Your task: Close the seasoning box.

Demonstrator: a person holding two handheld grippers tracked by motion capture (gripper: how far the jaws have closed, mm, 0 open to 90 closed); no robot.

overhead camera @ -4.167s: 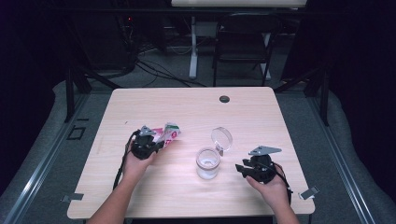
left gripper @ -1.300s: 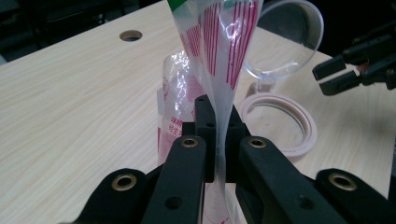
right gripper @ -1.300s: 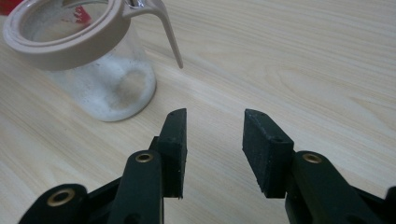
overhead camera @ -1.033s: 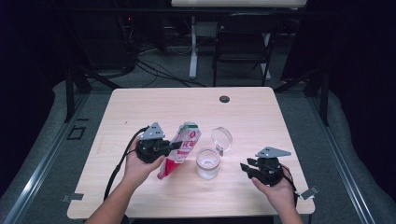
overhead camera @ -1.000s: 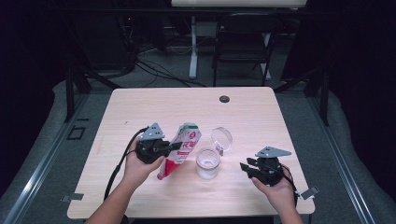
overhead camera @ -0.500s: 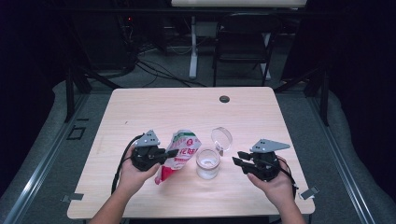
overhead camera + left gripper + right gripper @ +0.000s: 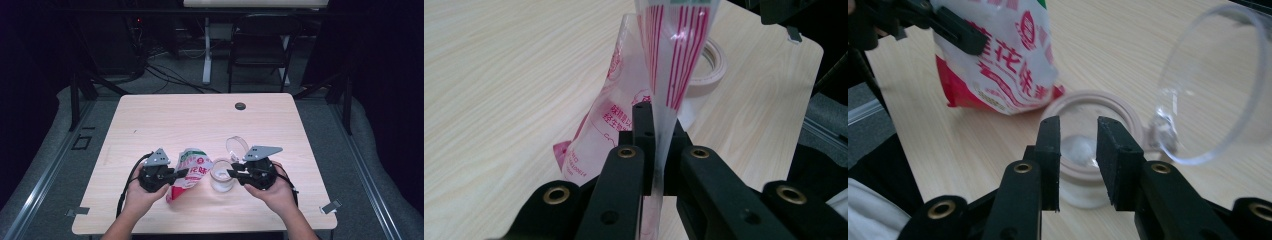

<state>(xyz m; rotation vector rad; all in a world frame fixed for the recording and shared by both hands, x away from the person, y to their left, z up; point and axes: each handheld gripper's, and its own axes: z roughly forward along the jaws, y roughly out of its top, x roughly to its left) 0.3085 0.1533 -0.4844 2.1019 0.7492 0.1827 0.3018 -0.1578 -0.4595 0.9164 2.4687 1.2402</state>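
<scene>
In the right gripper view the right claw (image 7: 1077, 162) rises from six o'clock, its two black jaws parted with a narrow gap between them, having just been closing, with nothing between them; past them stands a clear round jar with a pinkish rim (image 7: 1098, 107) on the pale wooden worktop (image 7: 1108, 40); its clear hinged lid (image 7: 1218, 95) stands open at three o'clock; at eleven o'clock a red-and-white printed plastic bag (image 7: 1003, 60) hangs tilted, pinched by the left claw (image 7: 955, 32).

A pale wooden table (image 7: 200, 120) stands on grey floor (image 7: 320, 107), a black chair (image 7: 260, 47) behind.
</scene>
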